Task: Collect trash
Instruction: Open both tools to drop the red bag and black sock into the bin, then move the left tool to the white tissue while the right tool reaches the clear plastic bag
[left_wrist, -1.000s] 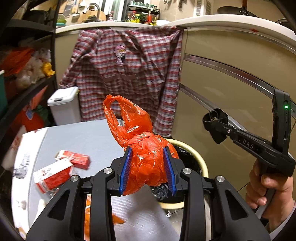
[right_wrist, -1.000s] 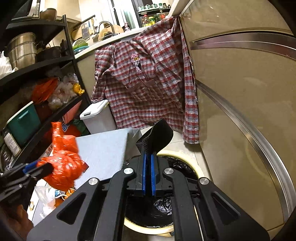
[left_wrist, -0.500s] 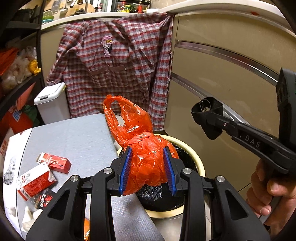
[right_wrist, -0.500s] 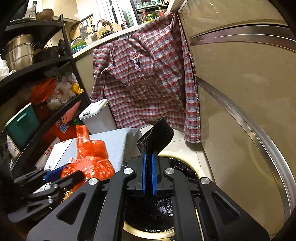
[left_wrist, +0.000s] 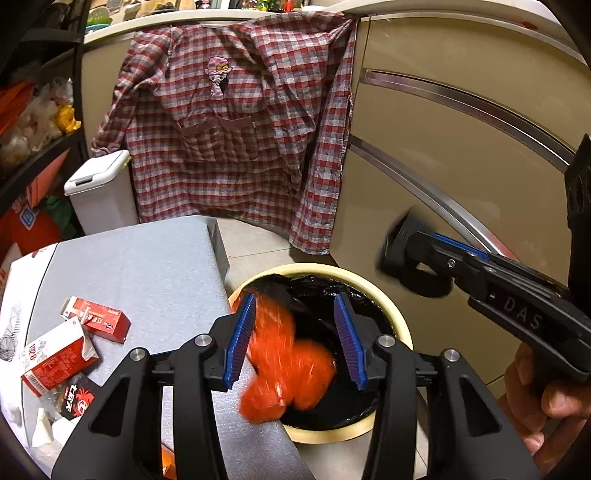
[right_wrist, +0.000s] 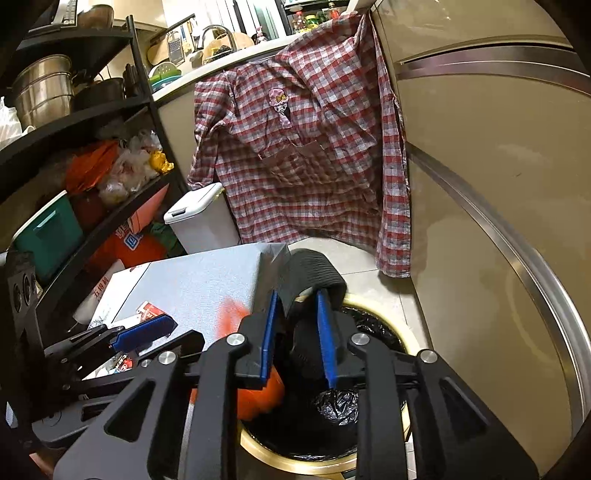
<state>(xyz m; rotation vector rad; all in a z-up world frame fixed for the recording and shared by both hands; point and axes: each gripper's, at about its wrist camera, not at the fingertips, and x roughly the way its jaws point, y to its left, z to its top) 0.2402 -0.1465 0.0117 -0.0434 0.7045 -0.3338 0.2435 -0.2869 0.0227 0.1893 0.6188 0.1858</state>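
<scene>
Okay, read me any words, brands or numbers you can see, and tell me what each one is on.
"DAS": on the right gripper body.
"1928": on the larger red carton.
Smaller red carton: print too small.
Black snack wrapper: characters blurred.
Orange box on the shelf: characters unreadable.

Bin (left_wrist: 400, 328) on floor, right of table (left_wrist: 147, 266). Bag (left_wrist: 288, 373) at bin's 8 o'clock rim, between left gripper (left_wrist: 295, 338) pads. Cartons (left_wrist: 96, 319) at table's 9 o'clock. Shirt (left_wrist: 240, 147) behind, 12 o'clock; small bin (left_wrist: 99, 195) left of it.
</scene>
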